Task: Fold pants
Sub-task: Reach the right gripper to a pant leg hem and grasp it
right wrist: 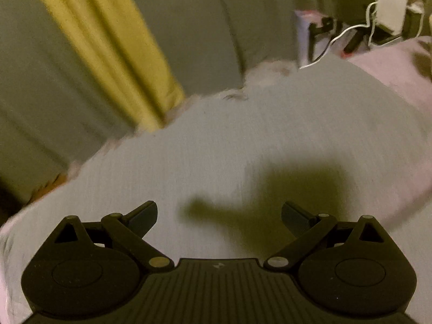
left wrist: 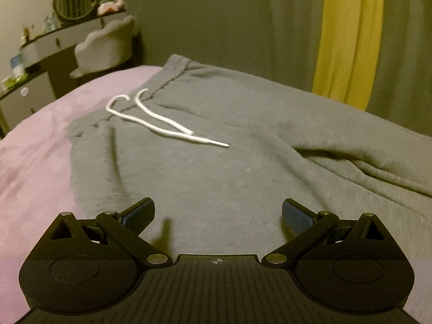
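- On the purple bedspread (left wrist: 35, 145) lie the grey sweatpants (left wrist: 216, 162), spread mostly flat, waistband (left wrist: 167, 78) toward the far left w/ the white drawstring (left wrist: 162, 124) loose across the front.
- In the left view we see a crease running between the legs (left wrist: 364, 167) on the right; no fold made yet, as far as we can judge.
- Our left gripper (left wrist: 218, 216) hangs just over the hip area, fingers wide apart, nothing btwn them.
- Our right gripper (right wrist: 219, 216) is over grey fabric too, prob. a leg; fingers also spread, empty. That view is motion-blurred, so we can't tell the exact spot.
- Step in hand, we reckon: approach, pre-grasp.
- Next move calls for each gripper to pinch an edge, e.g. waistband side and leg, then lift evenly so one leg lands on the other.
- Beyond: yellow curtain (left wrist: 348, 40), vanity desk (left wrist: 40, 54) and chair (left wrist: 105, 46).
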Tool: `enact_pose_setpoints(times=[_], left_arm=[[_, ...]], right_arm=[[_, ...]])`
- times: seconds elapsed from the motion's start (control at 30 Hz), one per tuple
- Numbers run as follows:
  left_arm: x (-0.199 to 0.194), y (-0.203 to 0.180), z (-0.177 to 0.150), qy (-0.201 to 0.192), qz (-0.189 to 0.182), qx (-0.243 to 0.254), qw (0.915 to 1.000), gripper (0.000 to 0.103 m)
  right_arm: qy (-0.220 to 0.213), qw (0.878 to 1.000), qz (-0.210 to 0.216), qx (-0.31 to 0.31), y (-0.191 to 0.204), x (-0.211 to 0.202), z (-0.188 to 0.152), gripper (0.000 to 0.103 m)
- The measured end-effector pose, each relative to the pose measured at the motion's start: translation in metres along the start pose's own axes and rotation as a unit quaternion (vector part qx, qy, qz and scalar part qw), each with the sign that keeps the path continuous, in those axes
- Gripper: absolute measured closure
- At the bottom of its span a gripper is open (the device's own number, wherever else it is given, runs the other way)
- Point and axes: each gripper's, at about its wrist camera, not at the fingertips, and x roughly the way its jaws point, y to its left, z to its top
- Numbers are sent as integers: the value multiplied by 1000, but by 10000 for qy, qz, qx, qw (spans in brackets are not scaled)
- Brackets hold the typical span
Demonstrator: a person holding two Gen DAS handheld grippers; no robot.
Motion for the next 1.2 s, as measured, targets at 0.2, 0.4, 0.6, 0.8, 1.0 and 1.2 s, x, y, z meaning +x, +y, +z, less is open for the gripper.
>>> enact_pose_setpoints(times=[0.2,0.4,0.6,0.8,1.0,1.2], left_arm=[[21,-20,-8,98,-104,461,9988,0],[25,-23,-15,100,-165,465,9987,0],[23,-32,-20,-68,-59,688,9976,0],[21,-34,-22,-162,-28,804,9966,0],[19,-32,-21,-85,-71,730,9973,0],[15,-33,-21,-71,-52,774,9970,0]], right_arm=[[-127,9943,-408,975,15,70,78,9],[-27,9833,-1039,1497,21,112,92,9],[92,9784,-1777,1052,32,134,86,19],[-148,9890,-942,1127,7,97,76,98],[-613,9927,523,901,-65,-15,-8,98],[93,9957,562,734,-123,-83,-159,102]])
